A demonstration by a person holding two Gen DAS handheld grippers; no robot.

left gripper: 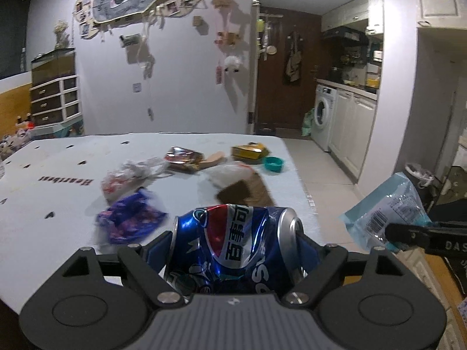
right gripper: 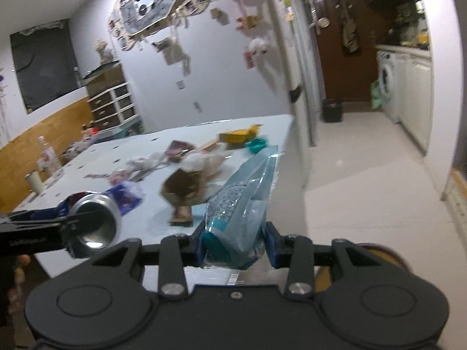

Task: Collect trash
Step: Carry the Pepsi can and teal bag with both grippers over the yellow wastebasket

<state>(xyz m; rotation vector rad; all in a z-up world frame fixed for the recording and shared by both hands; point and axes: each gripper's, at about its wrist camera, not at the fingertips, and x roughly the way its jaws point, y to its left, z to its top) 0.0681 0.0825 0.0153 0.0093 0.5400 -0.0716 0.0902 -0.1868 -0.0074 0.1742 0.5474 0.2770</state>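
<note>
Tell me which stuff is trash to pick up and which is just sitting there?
Trash for the job:
- crushed Pepsi can, held in the left gripper
- blue plastic pouch, held in the right gripper
- purple wrapper
- crumpled white bag
- yellow box

Just sitting there:
- washing machine
- drawer unit
- clear bottle
</note>
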